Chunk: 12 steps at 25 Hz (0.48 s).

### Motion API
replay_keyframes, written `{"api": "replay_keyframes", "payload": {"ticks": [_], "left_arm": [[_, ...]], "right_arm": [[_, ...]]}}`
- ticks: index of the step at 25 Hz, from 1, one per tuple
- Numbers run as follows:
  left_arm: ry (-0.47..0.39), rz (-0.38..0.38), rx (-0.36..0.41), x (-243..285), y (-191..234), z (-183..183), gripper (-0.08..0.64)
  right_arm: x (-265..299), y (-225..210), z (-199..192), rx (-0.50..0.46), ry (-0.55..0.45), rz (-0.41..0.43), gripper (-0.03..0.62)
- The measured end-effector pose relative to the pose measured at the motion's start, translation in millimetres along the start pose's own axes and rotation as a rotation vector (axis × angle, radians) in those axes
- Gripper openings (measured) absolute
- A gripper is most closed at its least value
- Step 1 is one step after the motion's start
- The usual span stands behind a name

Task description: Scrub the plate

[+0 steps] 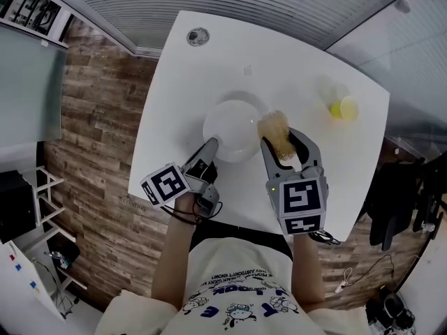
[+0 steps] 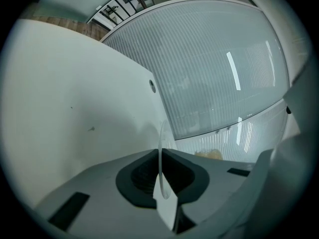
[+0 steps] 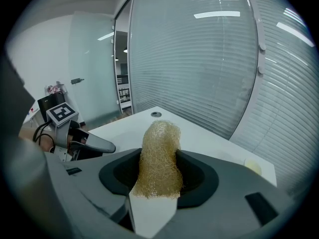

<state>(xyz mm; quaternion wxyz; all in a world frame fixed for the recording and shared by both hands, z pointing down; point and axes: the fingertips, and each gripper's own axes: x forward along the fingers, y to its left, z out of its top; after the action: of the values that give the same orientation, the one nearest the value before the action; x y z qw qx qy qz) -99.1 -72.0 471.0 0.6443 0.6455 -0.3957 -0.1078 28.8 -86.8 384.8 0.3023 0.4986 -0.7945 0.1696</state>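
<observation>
Head view: white plate [image 1: 234,128] sits mid-counter [image 1: 279,61], roughly dead centre. Left claw [image 1: 211,145] bites its rim at the plate's 7 o'clock. Left gripper view confirms it, with the jaws clenched on the thin rim seen edge-on. Can't tell if the plate lies flat or is tipped up off the counter.

Right claw [image 1: 281,144] is clamped round a straw-coloured fibre scrubber [image 1: 272,125], and the tuft sticks out past the jaw tips. The scrubber hangs at the plate's 3 o'clock edge, touching or just beside it - contact unclear. Small yellow thing [image 1: 343,108] sits at 2 o'clock from the plate, well apart. A round grommet [image 1: 198,36] is at 11 o'clock, near the counter's far edge.

Judgement: scrubbing looks about to start, with no clear stroke on the plate face.

Risks:
- The left hold is only a narrow pinch on a smooth rim, so sideways scrub force could lever the plate out or spin it in the jaws.
- The scrubber is soft and springy; pressing hard may fold it, so the hard jaw tips scrape the plate instead.
- A push toward 9 o'clock could slide the plate toward the counter's edge if the pinch slips.
</observation>
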Motion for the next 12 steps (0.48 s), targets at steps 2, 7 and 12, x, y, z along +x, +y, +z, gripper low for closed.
{"api": "replay_keyframes", "payload": {"ticks": [2, 7, 12], "left_arm": [[0.008, 0.005, -0.004, 2, 3, -1, 0.037], [0.023, 0.027, 0.000, 8, 13, 2, 0.037], [0.028, 0.035, -0.004, 14, 18, 1, 0.037]], "right_arm": [[1, 1, -2, 0.003, 0.008, 0.000, 0.193], [4, -4, -10, 0.023, 0.025, -0.004, 0.193], [4, -8, -15, 0.039, 0.032, -0.011, 0.193]]}}
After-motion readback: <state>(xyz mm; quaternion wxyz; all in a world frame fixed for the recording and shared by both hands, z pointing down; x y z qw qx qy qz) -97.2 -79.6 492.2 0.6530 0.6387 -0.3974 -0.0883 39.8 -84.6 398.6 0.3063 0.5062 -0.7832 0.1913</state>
